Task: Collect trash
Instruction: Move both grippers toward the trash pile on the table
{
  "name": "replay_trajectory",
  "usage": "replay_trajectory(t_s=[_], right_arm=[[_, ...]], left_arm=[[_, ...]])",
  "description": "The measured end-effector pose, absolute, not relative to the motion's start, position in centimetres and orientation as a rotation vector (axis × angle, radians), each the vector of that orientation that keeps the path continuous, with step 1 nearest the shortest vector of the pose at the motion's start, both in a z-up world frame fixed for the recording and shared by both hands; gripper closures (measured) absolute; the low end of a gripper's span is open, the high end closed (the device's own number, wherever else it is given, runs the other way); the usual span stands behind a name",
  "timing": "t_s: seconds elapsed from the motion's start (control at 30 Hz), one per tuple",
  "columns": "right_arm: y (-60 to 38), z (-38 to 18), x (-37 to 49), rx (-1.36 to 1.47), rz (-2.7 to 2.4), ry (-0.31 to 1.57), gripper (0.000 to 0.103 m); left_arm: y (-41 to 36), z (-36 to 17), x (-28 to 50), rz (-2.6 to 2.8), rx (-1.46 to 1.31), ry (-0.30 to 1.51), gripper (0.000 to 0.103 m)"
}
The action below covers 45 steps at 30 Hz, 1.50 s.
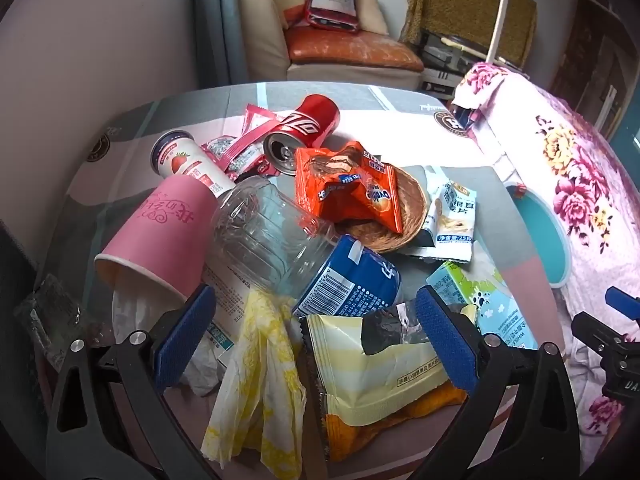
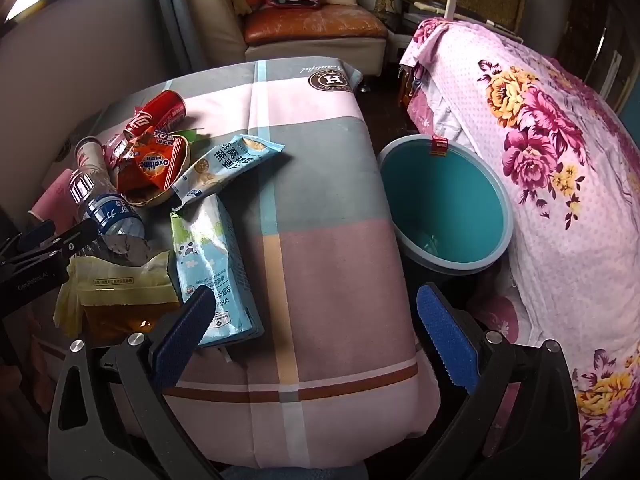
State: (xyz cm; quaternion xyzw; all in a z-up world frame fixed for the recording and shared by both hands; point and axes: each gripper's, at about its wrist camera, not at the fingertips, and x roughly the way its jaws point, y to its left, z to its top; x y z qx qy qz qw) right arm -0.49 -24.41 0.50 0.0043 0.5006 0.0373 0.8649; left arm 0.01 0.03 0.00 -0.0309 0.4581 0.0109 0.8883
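Trash lies heaped on a table covered with a pink and grey checked cloth. From the left wrist camera, working left to right: a pink paper cup lies on its side at nine o'clock of the heap, with a strawberry drink can just behind it at ten o'clock. A clear plastic bottle with a blue label lies across the middle, touching the cup. A red cola can rests on its side at twelve o'clock. An orange snack wrapper sits in a small woven dish. At two o'clock lies a white snack packet, and at four o'clock a light blue milk carton. The left gripper is spread wide, empty, above a yellow crumpled napkin and a pale yellow snack bag.

From the right wrist camera, the right gripper is likewise spread and holds nothing, hovering over the bare cloth at the table's near edge, its left finger just beside the carton. A teal bin stands at two o'clock beside the table, against a pink floral blanket.
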Motion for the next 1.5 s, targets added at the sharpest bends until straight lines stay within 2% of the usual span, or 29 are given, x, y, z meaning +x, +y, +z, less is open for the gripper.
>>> replay_trajectory(t_s=[1.5], right_arm=[[-23.2, 1.1, 0.6, 0.039, 0.089, 1.081, 0.006]], left_arm=[[1.9, 0.1, 0.0, 0.041, -0.078, 0.978, 0.003]])
